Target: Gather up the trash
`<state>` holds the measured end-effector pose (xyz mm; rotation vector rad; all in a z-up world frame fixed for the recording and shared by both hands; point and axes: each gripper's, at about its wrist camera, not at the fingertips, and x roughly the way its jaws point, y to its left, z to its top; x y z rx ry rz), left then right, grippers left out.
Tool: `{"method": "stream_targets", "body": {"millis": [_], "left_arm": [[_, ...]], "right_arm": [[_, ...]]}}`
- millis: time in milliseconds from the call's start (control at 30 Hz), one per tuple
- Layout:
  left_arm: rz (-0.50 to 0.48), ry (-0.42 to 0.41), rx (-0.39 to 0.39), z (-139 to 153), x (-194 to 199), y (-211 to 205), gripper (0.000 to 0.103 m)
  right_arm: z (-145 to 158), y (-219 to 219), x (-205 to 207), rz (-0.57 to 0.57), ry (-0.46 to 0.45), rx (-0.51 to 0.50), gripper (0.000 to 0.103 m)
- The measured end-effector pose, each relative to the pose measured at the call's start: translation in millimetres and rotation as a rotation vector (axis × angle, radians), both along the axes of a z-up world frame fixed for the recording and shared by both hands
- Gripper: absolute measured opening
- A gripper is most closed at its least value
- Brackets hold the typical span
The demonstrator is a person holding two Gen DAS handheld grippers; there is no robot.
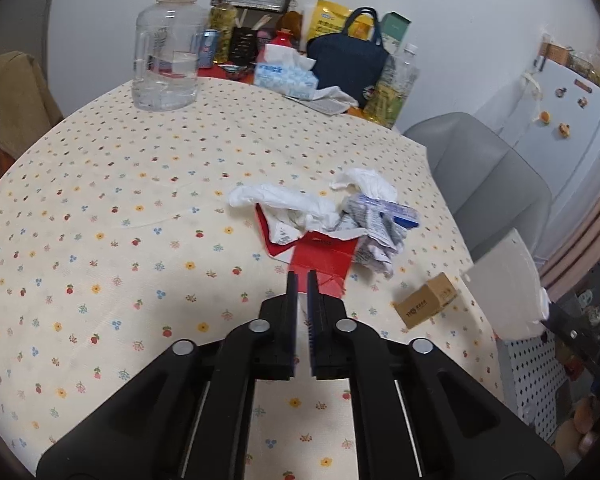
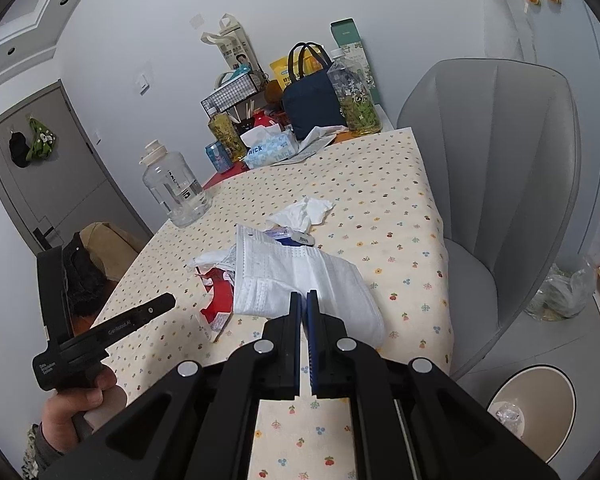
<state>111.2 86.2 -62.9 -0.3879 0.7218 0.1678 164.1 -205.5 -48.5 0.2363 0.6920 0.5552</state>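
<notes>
Right wrist: face mask [image 2: 300, 276] overhangs table edge [image 2: 446, 264].

**Trash heaped mid-tabletop**

A torn red carton [image 1: 320, 258] lies flat under crumpled white tissue [image 1: 284, 200] and a printed wrapper [image 1: 374, 228]. A white face mask [image 2: 300, 276] is draped over the pile. A small brown box [image 1: 426, 300] sits apart.
</notes>
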Motion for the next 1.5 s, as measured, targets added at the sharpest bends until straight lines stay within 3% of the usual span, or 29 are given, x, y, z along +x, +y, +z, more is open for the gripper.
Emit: {"method": "stream_targets", "body": {"millis": [33, 67, 133, 333, 400, 433, 500, 567, 900, 1367, 1433, 1467, 1500], "left_arm": [[0.001, 0.011, -0.030, -3, 3, 1, 0.032], [-0.002, 0.009, -0.047, -5, 4, 0, 0.055], [-0.004, 0.003, -0.025, -8, 7, -6, 0.056], [-0.014, 0.093, 0.017, -35, 28, -18, 0.056], [-0.010, 0.101, 0.027, -40, 30, -20, 0.047], [-0.009, 0.101, 0.037, -41, 30, -20, 0.039], [-0.007, 0.114, 0.033, -41, 31, -18, 0.014], [0.003, 0.136, 0.003, -41, 30, -11, 0.004], [-0.025, 0.034, 0.037, -3, 5, -14, 0.003], [-0.049, -0.094, 0.022, 46, -25, -21, 0.001], [-0.026, -0.108, 0.052, 51, -28, -20, 0.001], [-0.012, -0.104, 0.055, 52, -29, -18, 0.002], [-0.018, -0.080, 0.034, 48, -27, -14, 0.014]], "right_arm": [[1, -1, -1, -0.001, -0.003, -0.002, 0.004], [2, -3, -2, -0.002, -0.009, -0.004, 0.004], [4, -8, -3, -0.013, -0.013, -0.005, 0.004], [1, -26, 0, -0.058, -0.001, -0.004, 0.004], [-1, -30, 1, -0.063, 0.003, -0.006, 0.004], [-3, -31, 1, -0.065, 0.006, -0.007, 0.004], [-5, -33, 3, -0.068, 0.013, -0.007, 0.004], [-7, -33, 4, -0.067, 0.017, -0.007, 0.004], [-6, -35, -1, -0.063, 0.006, 0.001, 0.004], [-3, -61, -10, -0.105, -0.003, 0.005, 0.004], [-3, -64, -10, -0.111, -0.002, 0.008, 0.004], [-3, -66, -11, -0.113, -0.003, 0.009, 0.004], [-2, -66, -11, -0.115, -0.004, 0.008, 0.004]]}}
